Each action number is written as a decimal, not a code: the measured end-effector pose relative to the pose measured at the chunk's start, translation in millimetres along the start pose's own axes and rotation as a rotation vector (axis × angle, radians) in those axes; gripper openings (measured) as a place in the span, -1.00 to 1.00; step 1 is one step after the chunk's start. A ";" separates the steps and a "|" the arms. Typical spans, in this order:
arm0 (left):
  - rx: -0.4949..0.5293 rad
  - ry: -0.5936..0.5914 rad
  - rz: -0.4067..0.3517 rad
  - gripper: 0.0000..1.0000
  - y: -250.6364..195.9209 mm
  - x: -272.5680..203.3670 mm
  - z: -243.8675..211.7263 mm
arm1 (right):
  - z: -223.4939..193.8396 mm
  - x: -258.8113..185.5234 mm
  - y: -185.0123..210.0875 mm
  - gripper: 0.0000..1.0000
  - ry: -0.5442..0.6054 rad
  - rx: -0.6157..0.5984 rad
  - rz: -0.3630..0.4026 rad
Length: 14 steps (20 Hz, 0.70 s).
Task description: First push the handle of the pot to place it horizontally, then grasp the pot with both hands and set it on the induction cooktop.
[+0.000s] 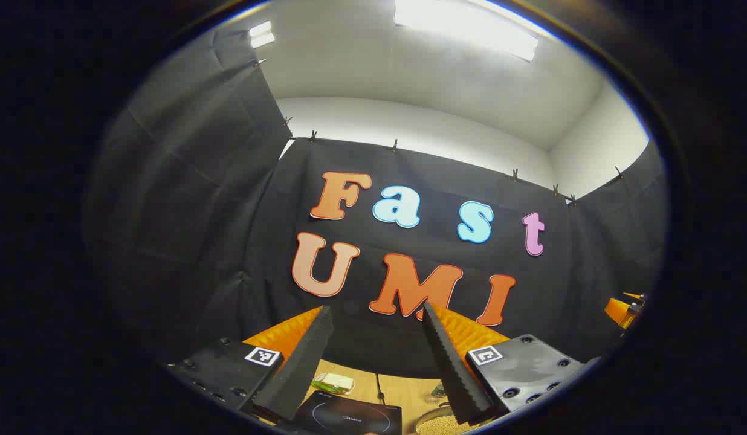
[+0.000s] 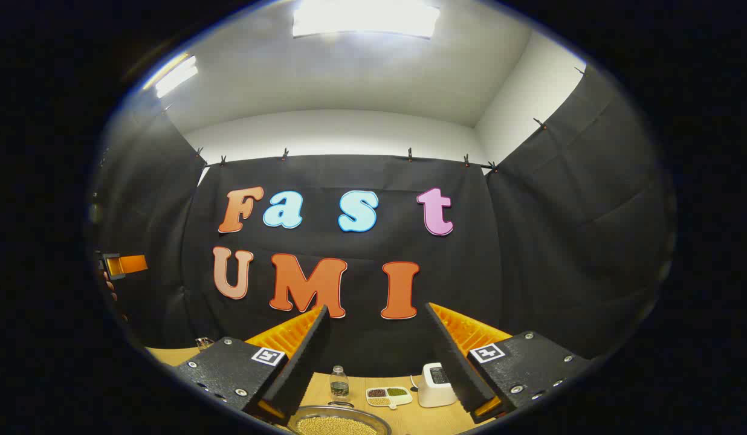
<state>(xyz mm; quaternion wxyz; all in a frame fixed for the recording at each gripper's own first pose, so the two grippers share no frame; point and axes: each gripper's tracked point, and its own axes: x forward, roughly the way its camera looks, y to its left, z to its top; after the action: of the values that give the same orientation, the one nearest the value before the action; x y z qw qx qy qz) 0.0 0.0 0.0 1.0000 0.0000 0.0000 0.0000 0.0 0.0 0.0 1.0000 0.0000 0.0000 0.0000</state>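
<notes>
A metal pot (image 2: 362, 412) full of pale grains sits on the wooden table, low in the right gripper view, below and between my right gripper's fingers. The right gripper (image 2: 376, 310) is open, raised above the table and holds nothing. In the left gripper view the pot's rim (image 1: 429, 415) peeks out beside the right finger, and the black induction cooktop (image 1: 349, 415) lies to its left. My left gripper (image 1: 376, 310) is open and empty, also held high. The pot's handle is hard to make out.
A small bottle (image 2: 339, 382), a divided dish of beans (image 2: 388, 396) and a white appliance (image 2: 437, 383) stand at the back of the table. A wrapped packet (image 1: 334, 382) and a cable (image 1: 379, 386) lie behind the cooktop. The other gripper shows at each view's edge (image 1: 624, 308) (image 2: 124, 264).
</notes>
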 end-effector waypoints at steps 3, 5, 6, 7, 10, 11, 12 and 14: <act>0.032 -0.005 0.016 0.94 7.9 3.1 1.3 | 8.4 1.2 -2.7 0.91 -0.034 -0.030 -0.007; 0.037 0.001 0.004 0.94 3.0 4.7 -1.4 | 7.5 2.8 -3.2 1.00 -0.040 -0.023 -0.012; 0.041 0.001 0.004 0.94 3.8 6.2 -1.6 | 4.8 3.4 -2.1 0.91 -0.033 -0.014 -0.010; 0.046 0.002 0.009 0.94 5.4 7.2 -2.0 | 3.2 4.2 -0.4 0.91 -0.023 -0.007 -0.004; 0.072 0.002 -0.001 0.94 -1.0 10.0 0.7 | -2.0 8.4 1.2 0.92 0.005 0.002 0.010; 0.084 -0.002 -0.004 0.94 -2.7 11.4 3.1 | -2.0 9.5 -1.1 0.91 0.008 0.000 0.006; 0.093 -0.007 -0.006 0.94 -4.0 11.3 4.5 | -1.6 10.1 -2.7 0.91 0.008 -0.004 0.001; 0.101 -0.011 -0.021 0.94 -9.3 11.7 4.6 | -2.3 10.7 -1.3 0.91 0.005 -0.005 -0.001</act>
<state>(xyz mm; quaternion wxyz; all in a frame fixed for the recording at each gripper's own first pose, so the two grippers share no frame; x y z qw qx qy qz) 11.7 -9.3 4.6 0.9987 0.0503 -0.0053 -0.0105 10.7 -1.3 -2.3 1.0000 -0.0027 0.0027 -0.0003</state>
